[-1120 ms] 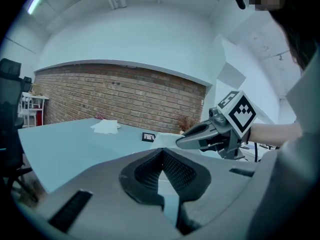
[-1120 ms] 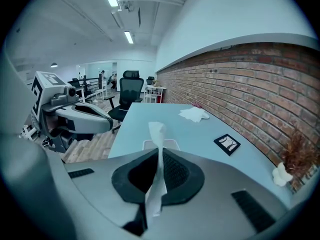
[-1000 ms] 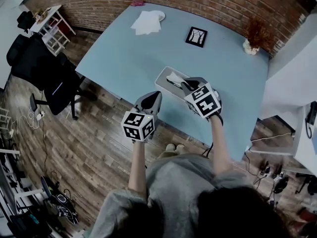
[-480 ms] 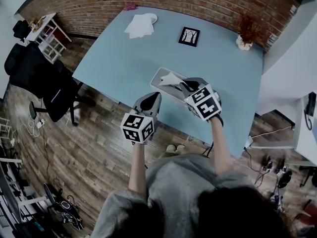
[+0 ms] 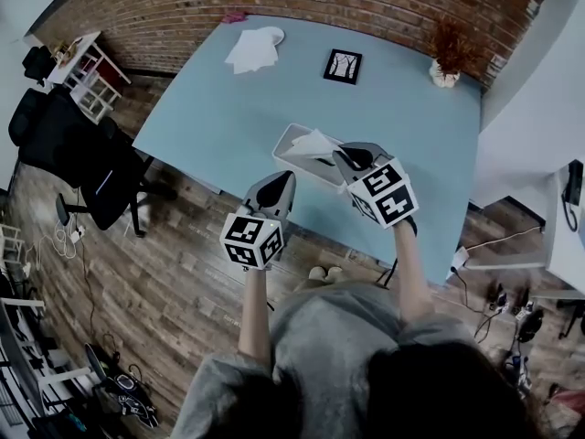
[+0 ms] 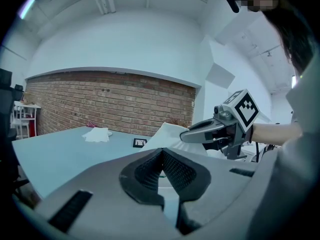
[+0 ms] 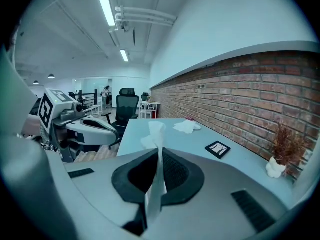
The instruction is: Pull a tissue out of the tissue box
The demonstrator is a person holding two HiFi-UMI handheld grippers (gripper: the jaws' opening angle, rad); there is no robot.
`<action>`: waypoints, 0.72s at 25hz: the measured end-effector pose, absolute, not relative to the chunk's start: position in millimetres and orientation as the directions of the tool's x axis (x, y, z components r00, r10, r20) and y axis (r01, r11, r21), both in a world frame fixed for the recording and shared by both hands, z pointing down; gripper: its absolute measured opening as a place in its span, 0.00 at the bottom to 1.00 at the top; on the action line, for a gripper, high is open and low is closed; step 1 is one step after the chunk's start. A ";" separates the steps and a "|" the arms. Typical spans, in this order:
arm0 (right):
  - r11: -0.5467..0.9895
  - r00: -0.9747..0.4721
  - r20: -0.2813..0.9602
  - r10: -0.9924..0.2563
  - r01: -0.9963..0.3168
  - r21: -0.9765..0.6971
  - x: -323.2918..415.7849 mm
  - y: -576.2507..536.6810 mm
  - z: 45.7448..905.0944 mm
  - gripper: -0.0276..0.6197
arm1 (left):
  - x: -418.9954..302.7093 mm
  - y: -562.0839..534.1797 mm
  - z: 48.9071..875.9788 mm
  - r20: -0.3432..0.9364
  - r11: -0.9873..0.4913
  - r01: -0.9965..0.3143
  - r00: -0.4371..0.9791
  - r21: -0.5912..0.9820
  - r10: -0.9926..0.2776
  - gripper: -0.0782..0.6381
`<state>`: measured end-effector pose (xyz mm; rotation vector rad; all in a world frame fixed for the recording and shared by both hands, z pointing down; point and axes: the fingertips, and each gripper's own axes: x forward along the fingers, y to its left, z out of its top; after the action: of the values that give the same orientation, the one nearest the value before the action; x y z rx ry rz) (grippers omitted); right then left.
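Tissue: thin white tissue standing up out of the box at the table's near middle, its upper end caught by the right gripper; whether its lower edge has cleared the slot, no telling.
Tissue box: pale grey rectangular tissue box, lying flat on the light blue tabletop.
Right gripper: right gripper over the box's right end, jaws pressed together on the tissue, which runs as a strip right up between the pads.
Left gripper: left gripper just beside the box's near side, jaws together, nothing between them; contact with the box unclear.
Around: far back, a loose heap of white tissues, a black-framed picture and a dried brown plant in a white vase, all well apart from the box; black office chair off the table's left edge.
In the way: the right gripper's body covers the box's right end from above.
Head view only: shows the box itself.
Gripper views only: show the pinch; the left gripper view has the tissue fanning out beside the right gripper, box hidden behind its own body.
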<state>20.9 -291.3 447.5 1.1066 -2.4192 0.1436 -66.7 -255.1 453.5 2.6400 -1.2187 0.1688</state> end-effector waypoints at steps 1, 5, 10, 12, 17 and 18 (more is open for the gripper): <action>0.669 -0.566 0.452 -0.690 -0.737 0.099 22.0 -289.3 445.5 0.05 | -66.9 -253.5 452.5 0.196 -0.627 -0.763 0.646 0.155 -0.738 0.11; 0.671 -0.579 0.421 -0.698 -0.734 0.102 27.7 -280.2 439.2 0.05 | -65.8 -246.3 449.1 0.187 -0.623 -0.769 0.639 0.145 -0.746 0.11; 0.676 -0.592 0.397 -0.701 -0.729 0.108 33.3 -265.9 438.1 0.05 | -64.1 -235.5 448.9 0.180 -0.614 -0.777 0.630 0.139 -0.755 0.11; 0.678 -0.595 0.390 -0.702 -0.726 0.112 35.8 -259.6 437.9 0.05 | -62.5 -230.5 447.2 0.174 -0.614 -0.778 0.628 0.133 -0.758 0.11; 0.682 -0.604 0.370 -0.706 -0.721 0.123 45.2 -244.0 436.4 0.05 | -57.5 -219.6 443.7 0.157 -0.610 -0.783 0.623 0.123 -0.767 0.11; 0.684 -0.608 0.364 -0.705 -0.720 0.122 47.2 -241.0 435.9 0.05 | -56.3 -218.1 444.1 0.157 -0.609 -0.784 0.621 0.122 -0.768 0.11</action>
<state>47.2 -241.0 435.9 1.1137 -2.5131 0.0509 -56.3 -218.1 444.1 2.6643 -1.2882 0.1311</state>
